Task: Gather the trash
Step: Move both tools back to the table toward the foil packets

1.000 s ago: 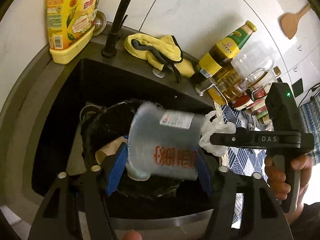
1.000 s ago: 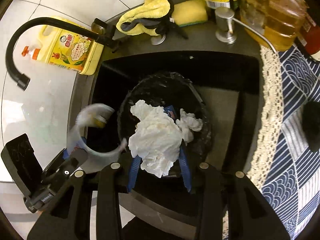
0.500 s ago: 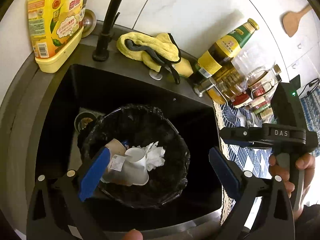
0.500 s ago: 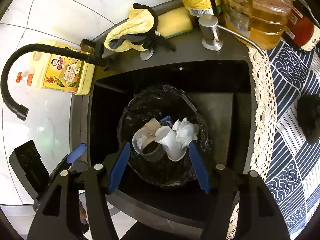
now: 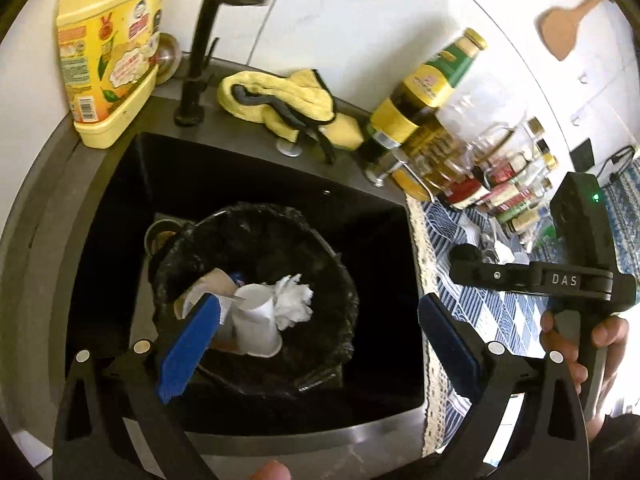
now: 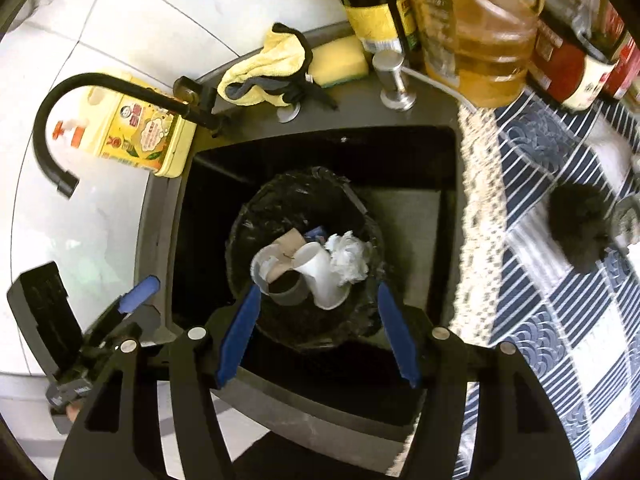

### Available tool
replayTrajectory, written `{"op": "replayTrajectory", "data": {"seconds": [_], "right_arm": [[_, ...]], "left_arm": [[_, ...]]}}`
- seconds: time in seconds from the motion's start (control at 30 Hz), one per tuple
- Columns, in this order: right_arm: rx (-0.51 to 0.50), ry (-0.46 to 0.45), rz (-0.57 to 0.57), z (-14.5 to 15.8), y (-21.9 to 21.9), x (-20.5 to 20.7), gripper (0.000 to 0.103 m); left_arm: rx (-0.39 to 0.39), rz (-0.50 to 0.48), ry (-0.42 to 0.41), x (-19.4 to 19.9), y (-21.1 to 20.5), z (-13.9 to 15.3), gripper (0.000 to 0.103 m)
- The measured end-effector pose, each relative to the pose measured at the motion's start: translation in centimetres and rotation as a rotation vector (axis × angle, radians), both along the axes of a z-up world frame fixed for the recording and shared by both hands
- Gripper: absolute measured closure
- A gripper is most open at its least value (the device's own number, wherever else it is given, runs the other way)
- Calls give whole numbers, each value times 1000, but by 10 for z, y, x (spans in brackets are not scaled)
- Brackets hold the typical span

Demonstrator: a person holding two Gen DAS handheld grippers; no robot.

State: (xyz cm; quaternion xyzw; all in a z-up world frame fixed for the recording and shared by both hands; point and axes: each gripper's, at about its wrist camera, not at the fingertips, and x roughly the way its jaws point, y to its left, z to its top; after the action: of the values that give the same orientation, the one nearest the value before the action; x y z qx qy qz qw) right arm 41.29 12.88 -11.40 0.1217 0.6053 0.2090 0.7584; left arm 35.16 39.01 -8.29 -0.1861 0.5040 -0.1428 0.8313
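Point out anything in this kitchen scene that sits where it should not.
The bin, lined with a black bag, stands inside the sink rather than on a floor. In it the cups, cardboard tube and crumpled tissue lie tumbled. Nothing looks spilled or broken.

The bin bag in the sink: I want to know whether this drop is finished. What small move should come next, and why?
Probably lift both grippers clear and look for more trash. The left gripper and right gripper have just been opening and stand empty, while the white cup and crumpled tissue lie inside the black bin bag.
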Motion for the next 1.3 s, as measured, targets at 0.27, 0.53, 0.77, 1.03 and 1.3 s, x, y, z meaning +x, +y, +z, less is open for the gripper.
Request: {"op": "replayTrajectory", "data": {"seconds": [0.27,0.53,0.77,1.03,1.3], "right_arm": [[1,-106,10,15,-39,-17,37],[-67,-276,39,41,-100,-32,27],[-189,-380,67,53,-175,-37,11],[-306,-372,194,25,-232,-21,11],[-298,-222,370,-27,-248,11,27]], "left_arm": [[89,14,-20,-15,-24,11,7],[62,64,14,-25,-44,13,7],[106,115,-5,-31,-76,24,7],[200,53,-17,-46,-140,37,7],[213,70,11,-58,-182,40,7]]}}
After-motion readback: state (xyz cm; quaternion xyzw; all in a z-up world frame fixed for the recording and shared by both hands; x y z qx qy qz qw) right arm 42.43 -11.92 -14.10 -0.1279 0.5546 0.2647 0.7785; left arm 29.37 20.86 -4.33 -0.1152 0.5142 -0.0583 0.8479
